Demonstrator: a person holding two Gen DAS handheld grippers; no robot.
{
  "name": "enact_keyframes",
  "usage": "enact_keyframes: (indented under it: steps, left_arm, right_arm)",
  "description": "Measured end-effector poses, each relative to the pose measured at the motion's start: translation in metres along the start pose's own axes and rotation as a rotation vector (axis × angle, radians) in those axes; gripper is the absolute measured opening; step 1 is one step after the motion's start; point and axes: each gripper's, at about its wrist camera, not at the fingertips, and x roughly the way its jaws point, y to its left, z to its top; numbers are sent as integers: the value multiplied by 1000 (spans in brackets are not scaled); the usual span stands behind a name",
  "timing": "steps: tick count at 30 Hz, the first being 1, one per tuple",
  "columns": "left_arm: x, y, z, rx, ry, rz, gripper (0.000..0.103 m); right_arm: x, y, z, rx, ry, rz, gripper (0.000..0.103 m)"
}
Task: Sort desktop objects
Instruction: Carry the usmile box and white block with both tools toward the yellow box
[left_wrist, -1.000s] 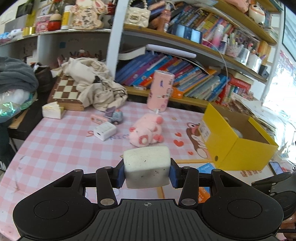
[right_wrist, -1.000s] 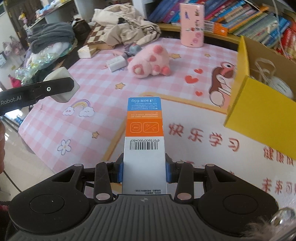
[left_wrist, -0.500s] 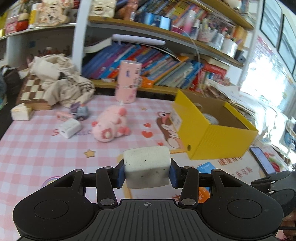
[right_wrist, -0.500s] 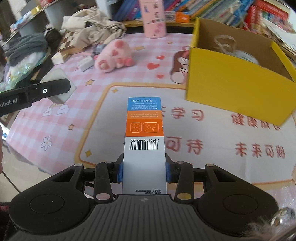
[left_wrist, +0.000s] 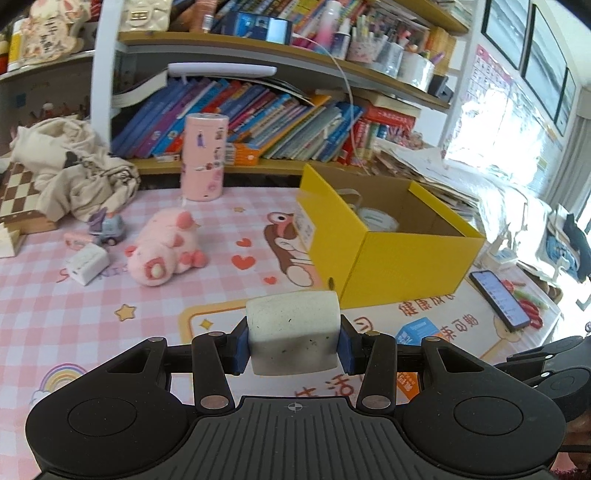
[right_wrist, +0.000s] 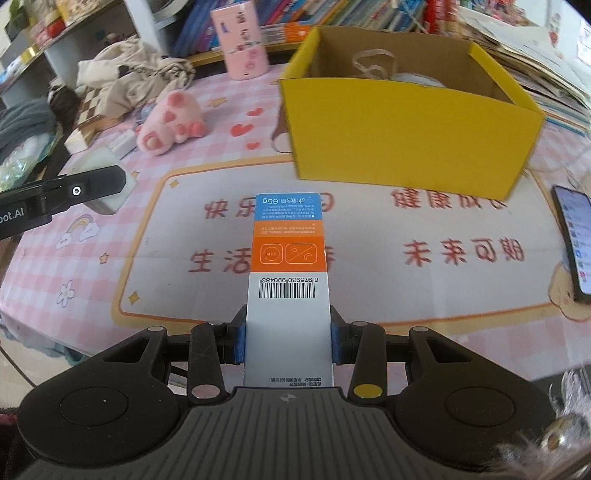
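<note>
My left gripper (left_wrist: 292, 345) is shut on a grubby white block (left_wrist: 292, 330), held above the pink mat. An open yellow box (left_wrist: 391, 243) stands just beyond it to the right, with a roll of tape (left_wrist: 376, 221) inside. My right gripper (right_wrist: 288, 341) is shut on a long carton (right_wrist: 287, 266) with blue, orange and white bands and a barcode. The yellow box (right_wrist: 406, 136) lies ahead and slightly right of that carton. The left gripper's finger (right_wrist: 66, 195) and its white block (right_wrist: 103, 173) show at the left of the right wrist view.
A pink plush pig (left_wrist: 166, 247), a white charger (left_wrist: 86, 264), a small toy car (left_wrist: 109, 227) and a pink cylinder (left_wrist: 203, 158) sit on the mat. A phone (left_wrist: 496, 295) lies at the right. Cloth and a chessboard (left_wrist: 22, 199) are far left; bookshelves behind.
Both grippers have swung right across the desk with their loads. The yellow box now sits nearer the middle of both views and looks larger. Both grips are unchanged.
</note>
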Motion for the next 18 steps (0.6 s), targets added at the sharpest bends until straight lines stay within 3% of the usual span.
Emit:
enact_keyframes:
  steps: [18]
  left_arm:
    - [19,-49,6,113,20,-118,43]
  right_arm:
    - [-31,-49,-25,160,-50,-94,37]
